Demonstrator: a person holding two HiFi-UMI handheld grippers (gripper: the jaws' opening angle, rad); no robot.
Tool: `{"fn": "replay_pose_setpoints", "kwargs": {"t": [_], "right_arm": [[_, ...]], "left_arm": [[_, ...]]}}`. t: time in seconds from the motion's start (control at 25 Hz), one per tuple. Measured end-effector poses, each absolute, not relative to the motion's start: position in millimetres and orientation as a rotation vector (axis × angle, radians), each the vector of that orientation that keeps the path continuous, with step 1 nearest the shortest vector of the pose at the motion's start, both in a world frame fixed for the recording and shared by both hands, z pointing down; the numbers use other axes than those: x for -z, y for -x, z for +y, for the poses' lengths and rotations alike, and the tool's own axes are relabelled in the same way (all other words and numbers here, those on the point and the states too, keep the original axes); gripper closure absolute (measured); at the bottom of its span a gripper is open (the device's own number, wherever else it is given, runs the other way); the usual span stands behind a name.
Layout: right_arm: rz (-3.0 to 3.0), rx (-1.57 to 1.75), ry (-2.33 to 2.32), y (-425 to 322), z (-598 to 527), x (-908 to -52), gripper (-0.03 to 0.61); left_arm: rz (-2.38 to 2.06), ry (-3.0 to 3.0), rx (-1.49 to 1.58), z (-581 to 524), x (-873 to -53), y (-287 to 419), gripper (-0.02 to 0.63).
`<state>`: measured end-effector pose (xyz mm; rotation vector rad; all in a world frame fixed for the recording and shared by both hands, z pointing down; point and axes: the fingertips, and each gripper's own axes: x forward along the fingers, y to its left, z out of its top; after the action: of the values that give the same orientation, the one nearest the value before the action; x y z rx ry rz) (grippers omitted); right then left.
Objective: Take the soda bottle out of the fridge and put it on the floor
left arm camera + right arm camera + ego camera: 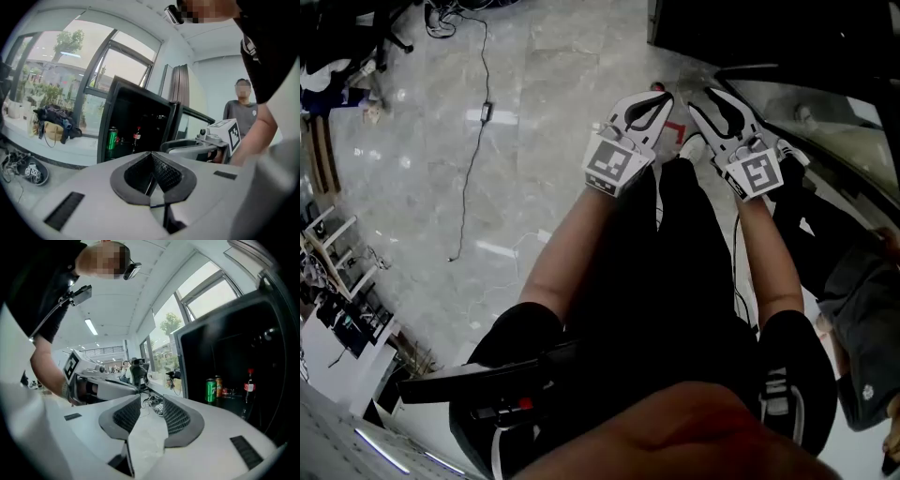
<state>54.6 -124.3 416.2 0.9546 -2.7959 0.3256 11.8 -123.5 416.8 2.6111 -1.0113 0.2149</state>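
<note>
Dark soda bottle w/ red cap + red label (249, 386) stands upright on shelf inside open black fridge (225, 343), R of green can (211, 390) and orange can (218, 386), apart from both.

Key relation: bottle lies ahead + to R of R tool (152, 396); pads apart, nothing btwn. L tool (151, 154) has tips together, empty; from it, bottle is ahead, slightly L.

Judgement: R hand nearer, fridge is on its side. Bottle's long axis vertical, so come in from side, at mid-body. Grey marble floor (516, 141) below, bottle not yet on it.
</note>
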Motion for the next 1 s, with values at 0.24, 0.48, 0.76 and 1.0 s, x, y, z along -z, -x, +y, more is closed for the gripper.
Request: {"fn": "replay_pose_setpoints", "kwargs": {"t": [0.24, 0.48, 0.76, 1.0], "right_arm": [[-2.879, -0.325, -0.958, -55, -90, -321, 0.563], [-2.923, -0.338, -0.875, -33, -76, -252, 0.566], [-2.896, -0.345, -0.875, -37, -52, -203, 0.566], [-2.909, -0.318, -0.833, -32, -40, -168, 0.566]], "left_arm": [[-0.943, -2.676, -0.179, -87, -335, -16, 0.609], [-0.937, -2.775, -0.142, -75, -255, 1, 0.609], [-1.0, -2.768, -0.101, -58, -199, 10, 0.609], [-1.012, -2.744, -0.014, -55, -165, 9, 0.609]]}}
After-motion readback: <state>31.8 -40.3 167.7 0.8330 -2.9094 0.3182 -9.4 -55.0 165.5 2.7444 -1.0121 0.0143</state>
